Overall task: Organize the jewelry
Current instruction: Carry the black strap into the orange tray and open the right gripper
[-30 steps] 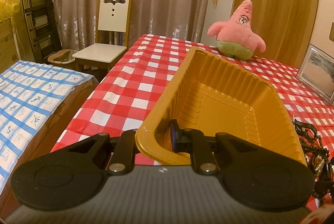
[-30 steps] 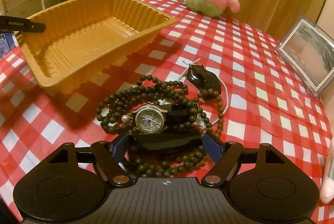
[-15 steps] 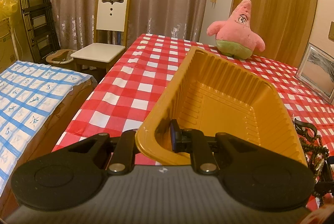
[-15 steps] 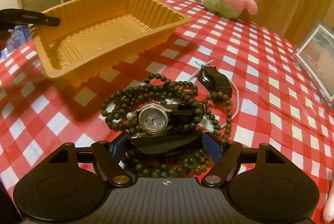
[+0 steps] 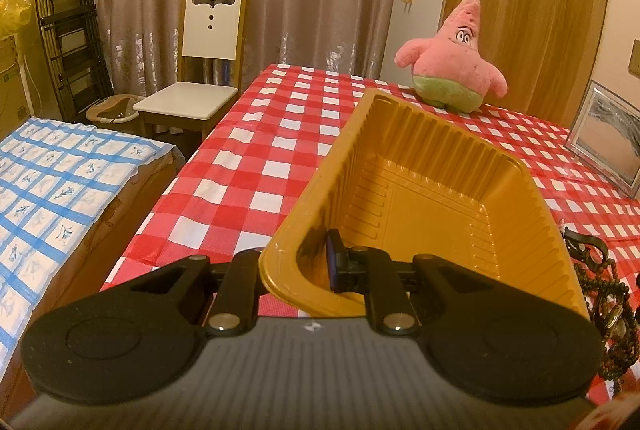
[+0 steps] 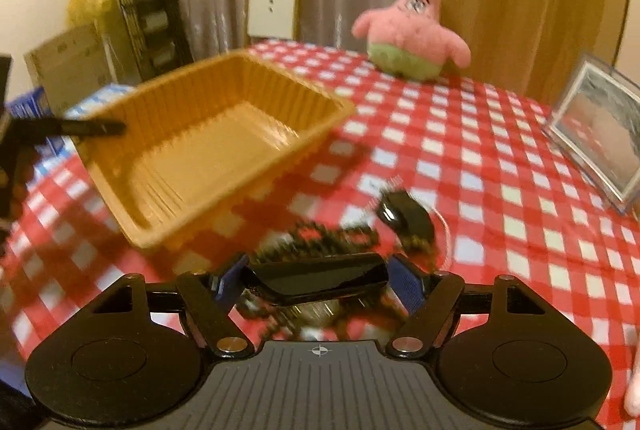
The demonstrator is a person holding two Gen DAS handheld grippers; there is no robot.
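My left gripper (image 5: pixel 296 270) is shut on the near end wall of the empty yellow plastic tray (image 5: pixel 360 133), one finger inside and one outside. From the right wrist view the tray (image 6: pixel 224 133) lies at the left, with the left gripper's finger (image 6: pixel 92 127) on its rim. My right gripper (image 6: pixel 318 282) is shut on the black strap of a watch (image 6: pixel 320 272), held across its blue pads. The silver watch face hangs blurred just below. Dark bead strings (image 6: pixel 340 234) and a black clasp piece (image 6: pixel 408 216) lie on the cloth beyond the watch. In the left wrist view the beads (image 5: pixel 612 294) sit right of the tray.
A pink star plush (image 6: pixel 416 45) stands at the table's far side. A picture frame (image 6: pixel 596 133) leans at the right. Left of the table edge are a white chair (image 5: pixel 204 69) and a blue-checked cover (image 5: pixel 60 181). The red-checked cloth covers the table.
My right gripper has risen and tipped upward with the watch strap between its pads; the beads now look blurred beneath it. The left gripper and the tray have not moved.
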